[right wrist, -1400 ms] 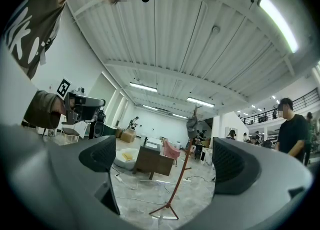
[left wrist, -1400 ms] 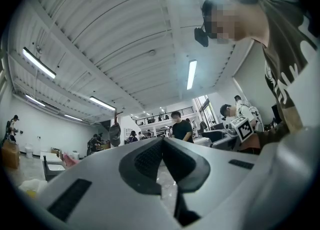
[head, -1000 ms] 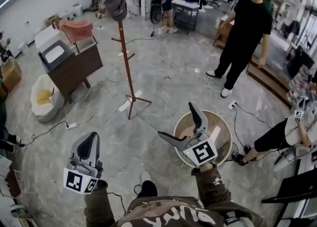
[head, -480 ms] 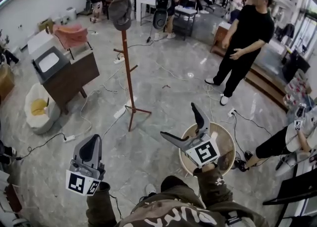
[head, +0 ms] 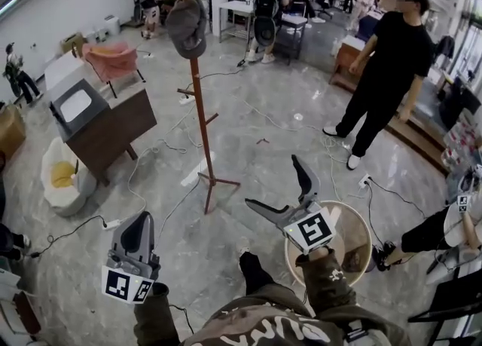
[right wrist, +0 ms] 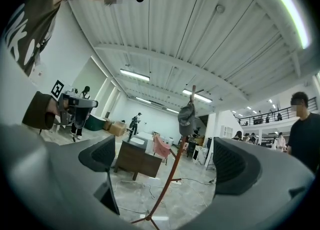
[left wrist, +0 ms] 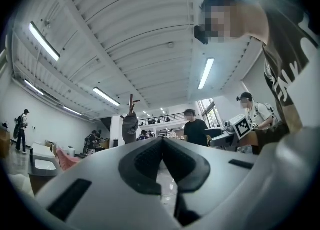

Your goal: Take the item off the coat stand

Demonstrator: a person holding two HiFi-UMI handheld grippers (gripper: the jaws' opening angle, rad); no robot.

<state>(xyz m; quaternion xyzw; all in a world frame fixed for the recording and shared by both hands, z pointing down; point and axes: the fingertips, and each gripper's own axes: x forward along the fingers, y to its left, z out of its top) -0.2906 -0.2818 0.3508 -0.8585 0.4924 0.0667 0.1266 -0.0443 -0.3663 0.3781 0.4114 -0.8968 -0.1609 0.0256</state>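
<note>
Head view shows the cap [head: 187,26] hung near the top of the coat stand [head: 198,103], which stands on the floor ahead of the person. The cap is well apart from both tools.

**Tool state**
- Left tool [head: 138,224]: clenched. The left gripper view shows the jaws pressed together with nothing between them.
- Right tool [head: 273,182]: released. The right gripper view shows the jaws spread wide and empty. The cap [right wrist: 186,119] and the stand's pole [right wrist: 172,174] appear in the gap, but far off.

**Handling of the cap**
- Weight: judged light. It is a grey fabric cap and hangs limp from its peg.
- Stiffness: the crown looks soft and is likely to fold under the jaws. The brim is probably the stiffer part, but its position cannot be made out clearly at this range.
- Surface: cloth, so slipping is unlikely once the jaws are shut on it. It is not fragile.

**Where to take hold**
- Grip the lower hanging edge of the crown, or the brim if it can be reached, with the right tool, since that tool is already spread.
- Lift upward to clear the peg before drawing away.
- The stand is slim on a small splayed foot. A sideways pull could tip it.
</note>
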